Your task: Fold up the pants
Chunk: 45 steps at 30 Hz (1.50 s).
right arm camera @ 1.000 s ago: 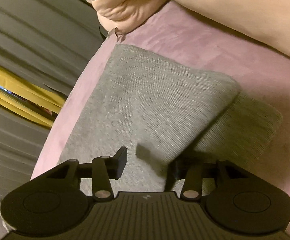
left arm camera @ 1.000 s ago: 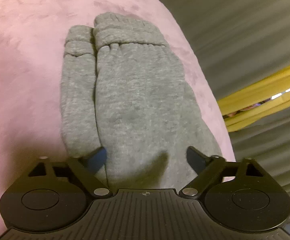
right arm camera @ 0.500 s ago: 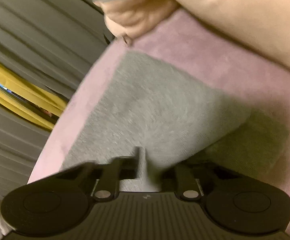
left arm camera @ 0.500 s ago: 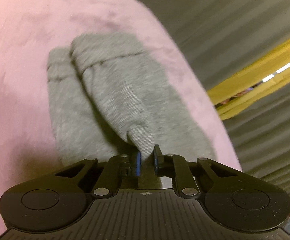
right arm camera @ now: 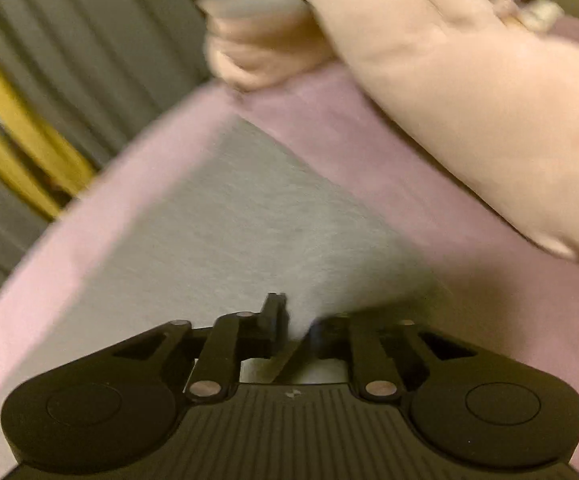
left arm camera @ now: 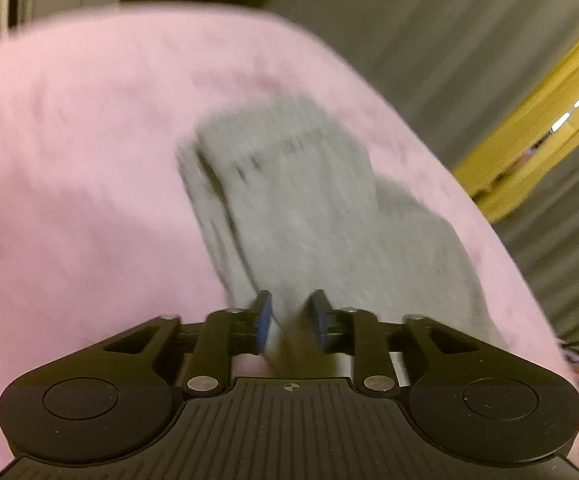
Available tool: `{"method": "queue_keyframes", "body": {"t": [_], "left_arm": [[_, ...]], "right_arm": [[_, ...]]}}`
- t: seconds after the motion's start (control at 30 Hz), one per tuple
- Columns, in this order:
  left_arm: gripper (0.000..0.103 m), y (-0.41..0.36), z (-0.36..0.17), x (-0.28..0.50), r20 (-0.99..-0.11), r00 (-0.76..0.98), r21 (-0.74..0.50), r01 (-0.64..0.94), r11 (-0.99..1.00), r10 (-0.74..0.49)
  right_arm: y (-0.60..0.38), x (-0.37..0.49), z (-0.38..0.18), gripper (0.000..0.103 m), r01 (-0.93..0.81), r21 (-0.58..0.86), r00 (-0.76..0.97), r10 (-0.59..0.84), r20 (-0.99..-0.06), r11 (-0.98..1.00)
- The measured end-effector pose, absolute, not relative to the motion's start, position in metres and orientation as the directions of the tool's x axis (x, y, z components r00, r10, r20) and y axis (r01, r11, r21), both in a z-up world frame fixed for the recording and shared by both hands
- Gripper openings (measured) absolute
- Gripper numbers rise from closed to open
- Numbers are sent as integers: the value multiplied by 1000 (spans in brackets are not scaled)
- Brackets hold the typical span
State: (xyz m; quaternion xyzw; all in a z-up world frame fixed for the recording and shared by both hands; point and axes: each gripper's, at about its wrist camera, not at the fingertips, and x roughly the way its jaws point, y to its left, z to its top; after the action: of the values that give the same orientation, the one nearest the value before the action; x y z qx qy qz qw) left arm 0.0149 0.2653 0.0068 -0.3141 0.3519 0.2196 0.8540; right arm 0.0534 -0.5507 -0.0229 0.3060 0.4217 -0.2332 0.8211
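Grey sweatpants [left arm camera: 301, 200] lie partly folded on a pink cushion [left arm camera: 81, 184]. Their cuffed leg ends point away from me in the left wrist view. My left gripper [left arm camera: 289, 314] is shut on a raised fold of the grey fabric at its near end. The same pants fill the right wrist view [right arm camera: 241, 232], where my right gripper [right arm camera: 297, 320] is shut on their near edge and lifts it. Both views are blurred by motion.
The person's left forearm and hand [right arm camera: 449, 92] cross the top of the right wrist view, above the cushion [right arm camera: 429, 208]. Grey pleated curtains [left arm camera: 449, 48] and a yellow strip [left arm camera: 537, 132] lie beyond the cushion's edge.
Both grippers were open over the pants a second ago. They closed on the fabric and have since lifted it, pulling the pants up off the cushion.
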Motion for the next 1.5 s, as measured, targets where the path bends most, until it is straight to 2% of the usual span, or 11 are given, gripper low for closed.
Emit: {"method": "queue_keyframes", "body": {"t": [0.03,0.1,0.13,0.27,0.4,0.53,0.7,0.87,1.2,1.33,1.5], "left_arm": [[63,267,15,12,-730,656,-348,-599,721,192],[79,273,35,6,-704,659,-294,-609,736,265],[80,276,46,4,-688,665,-269,-606,749,291],[94,268,84,6,-642,674,-77,-531,844,366],[96,230,87,14,-637,706,15,-392,920,311],[96,178,59,30,-648,737,-66,-303,951,190],[96,104,14,73,-629,761,-42,-238,970,159],[93,70,-31,140,-681,723,-12,-172,985,118],[101,90,-52,210,-647,662,84,-433,898,379],[101,93,-34,177,-649,732,-59,-321,945,208],[101,39,-39,147,-672,739,-33,-80,996,37]], "right_arm": [[-553,50,-18,33,662,275,529,-175,-830,697],[-551,47,-4,51,678,192,524,-284,-803,709],[-547,46,3,61,666,170,544,-316,-778,727],[-519,58,24,66,521,183,668,-264,-696,834],[-471,85,20,64,316,277,725,-43,-687,907],[-404,115,-8,32,147,293,705,108,-701,945],[-352,137,-54,33,95,165,605,74,-793,982],[-374,141,-62,51,150,228,605,94,-791,962],[-367,147,-81,92,132,199,635,71,-769,971],[-368,150,-83,99,128,202,641,74,-764,971],[-367,157,-85,99,127,187,649,61,-758,974]]}}
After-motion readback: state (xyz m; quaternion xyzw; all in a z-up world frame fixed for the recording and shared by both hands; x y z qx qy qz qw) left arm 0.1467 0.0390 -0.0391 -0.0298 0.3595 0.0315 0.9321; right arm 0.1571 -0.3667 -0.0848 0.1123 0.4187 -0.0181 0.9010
